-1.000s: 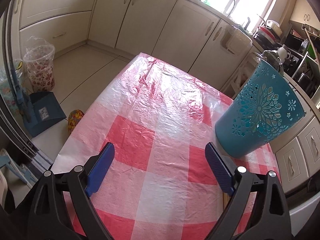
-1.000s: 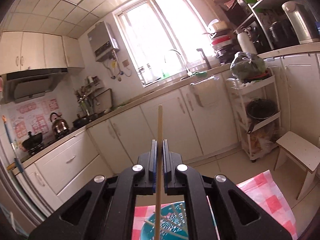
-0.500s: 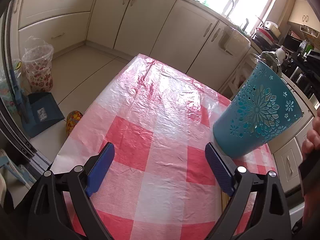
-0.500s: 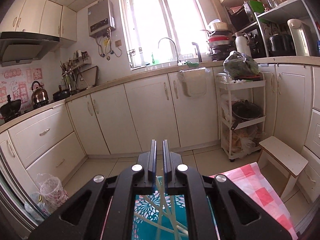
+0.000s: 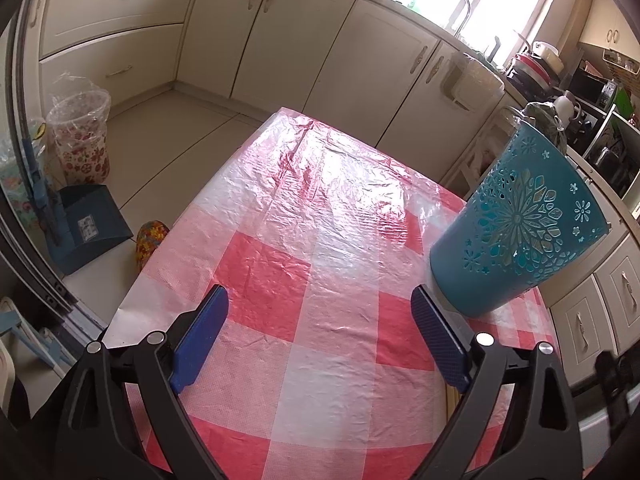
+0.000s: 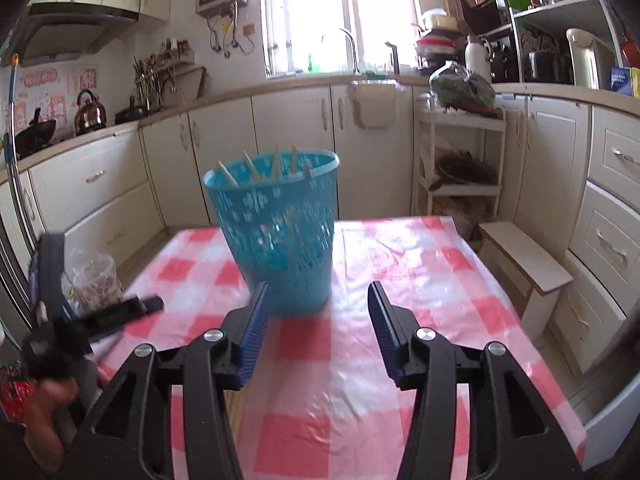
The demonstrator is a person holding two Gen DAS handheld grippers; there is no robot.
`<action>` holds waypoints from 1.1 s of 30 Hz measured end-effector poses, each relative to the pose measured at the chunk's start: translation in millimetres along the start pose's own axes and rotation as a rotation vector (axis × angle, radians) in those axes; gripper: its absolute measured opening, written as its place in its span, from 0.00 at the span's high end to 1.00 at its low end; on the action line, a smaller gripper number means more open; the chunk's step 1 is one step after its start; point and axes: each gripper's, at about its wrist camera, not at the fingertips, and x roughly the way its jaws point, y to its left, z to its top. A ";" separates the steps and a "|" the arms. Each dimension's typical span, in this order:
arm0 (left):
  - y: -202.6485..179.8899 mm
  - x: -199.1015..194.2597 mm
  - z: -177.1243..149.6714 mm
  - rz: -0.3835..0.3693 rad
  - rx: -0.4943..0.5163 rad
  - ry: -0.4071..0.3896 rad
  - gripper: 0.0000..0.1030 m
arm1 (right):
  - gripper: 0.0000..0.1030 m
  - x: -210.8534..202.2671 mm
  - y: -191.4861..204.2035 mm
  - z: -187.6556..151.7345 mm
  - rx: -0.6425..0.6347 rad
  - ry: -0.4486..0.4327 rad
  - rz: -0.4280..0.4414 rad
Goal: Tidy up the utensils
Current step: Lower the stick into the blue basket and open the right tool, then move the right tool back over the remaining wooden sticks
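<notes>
A teal perforated holder [image 6: 280,232] stands on the red-and-white checked tablecloth [image 6: 352,360], with several wooden chopsticks [image 6: 256,170] poking above its rim. My right gripper [image 6: 318,300] hovers low over the cloth just in front of the holder, its jaws opening with nothing between them. In the left wrist view the holder [image 5: 516,224] stands at the right, and my left gripper [image 5: 318,304] is open and empty over the cloth [image 5: 304,248]. The left gripper's black frame, held by a hand, also shows at the left of the right wrist view.
Cream kitchen cabinets [image 6: 288,140] ring the table. A white stool [image 6: 524,264] and a shelf trolley [image 6: 460,168] stand beyond the table's right side. On the floor to the left are a lined bin [image 5: 80,140] and a blue dustpan [image 5: 88,228].
The right gripper held a chopstick upright above the holder, then dropped down in front of the holder and its jaws parted; the chopstick is gone from them. The left gripper stayed put.
</notes>
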 end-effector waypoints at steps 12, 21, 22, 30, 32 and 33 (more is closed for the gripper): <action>0.3 -0.4 -1.3 0.009 0.004 0.001 0.12 | 0.52 36.5 2.2 -25.1 -0.015 0.201 0.035; 0.3 0.5 -0.7 0.003 0.002 0.001 0.12 | 0.85 84.9 58.6 -19.2 -0.136 0.383 0.147; 0.1 0.5 -0.8 0.002 0.003 0.001 0.12 | 0.86 89.7 60.0 -17.3 -0.128 0.391 0.149; -0.1 0.6 -1.3 -0.005 0.003 -0.002 0.11 | 0.90 109.8 58.7 -16.6 -0.107 0.460 0.135; -0.3 0.8 -1.2 -0.004 0.004 -0.002 0.11 | 0.90 108.7 58.0 -18.8 -0.108 0.473 0.148; -0.5 0.8 -1.1 -0.004 0.004 -0.002 0.11 | 0.90 106.3 58.8 -19.5 -0.124 0.469 0.147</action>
